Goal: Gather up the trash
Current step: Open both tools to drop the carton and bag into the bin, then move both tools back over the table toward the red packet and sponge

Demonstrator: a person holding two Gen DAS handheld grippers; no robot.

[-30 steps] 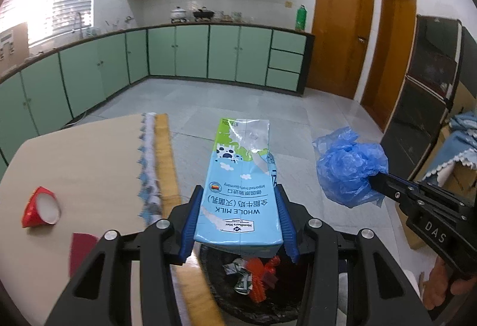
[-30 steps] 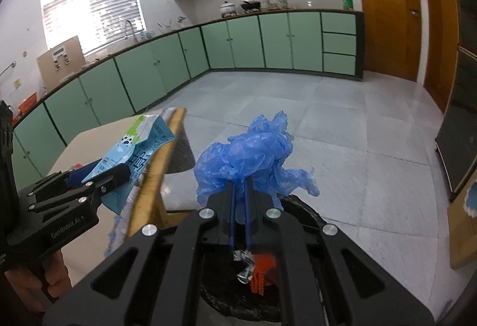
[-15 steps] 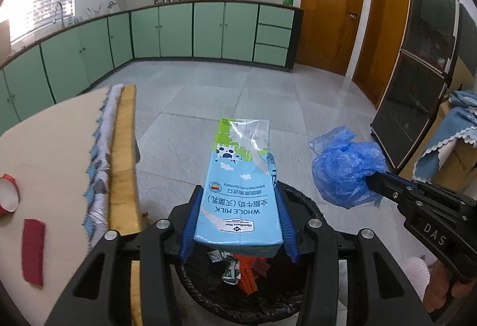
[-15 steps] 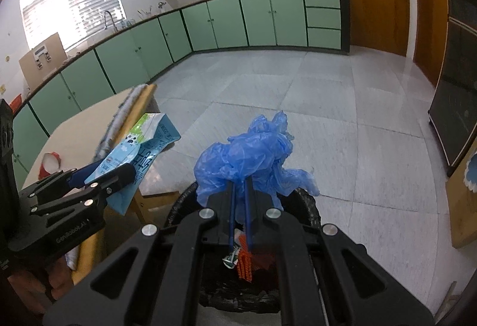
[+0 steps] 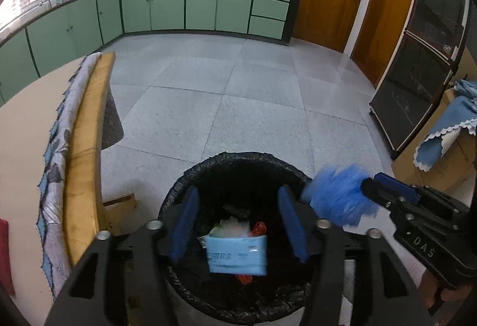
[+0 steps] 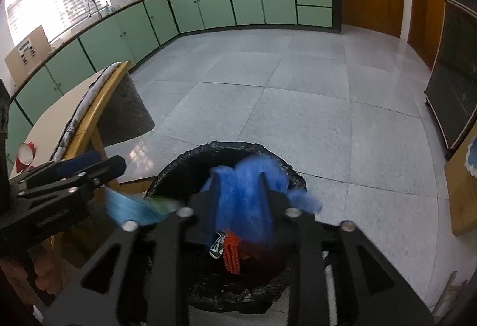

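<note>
A bin lined with a black bag (image 5: 238, 159) stands on the floor right below both grippers; it also shows in the right wrist view (image 6: 184, 159). My left gripper (image 5: 237, 206) is open over it, and the blue milk carton (image 5: 237, 254) is falling into the bin, blurred. In the right wrist view the carton (image 6: 131, 208) drops below the left gripper (image 6: 86, 166). My right gripper (image 6: 238, 192) is open over the bin, and the blue plastic bag (image 6: 247, 200) is blurred between its fingers, loose. The bag (image 5: 340, 198) also shows in the left wrist view.
The bin holds red and white scraps (image 6: 231, 254). A round table with a wooden edge and cloth (image 5: 86, 141) stands at the left, with a red cup (image 6: 25, 154) on it. A dark cabinet (image 5: 423, 63) and cardboard boxes (image 5: 441, 165) are at the right.
Both grippers dropped toward the bin and opened. The left one let go of the milk carton, which falls into the bin. The right one released the blue bag.
</note>
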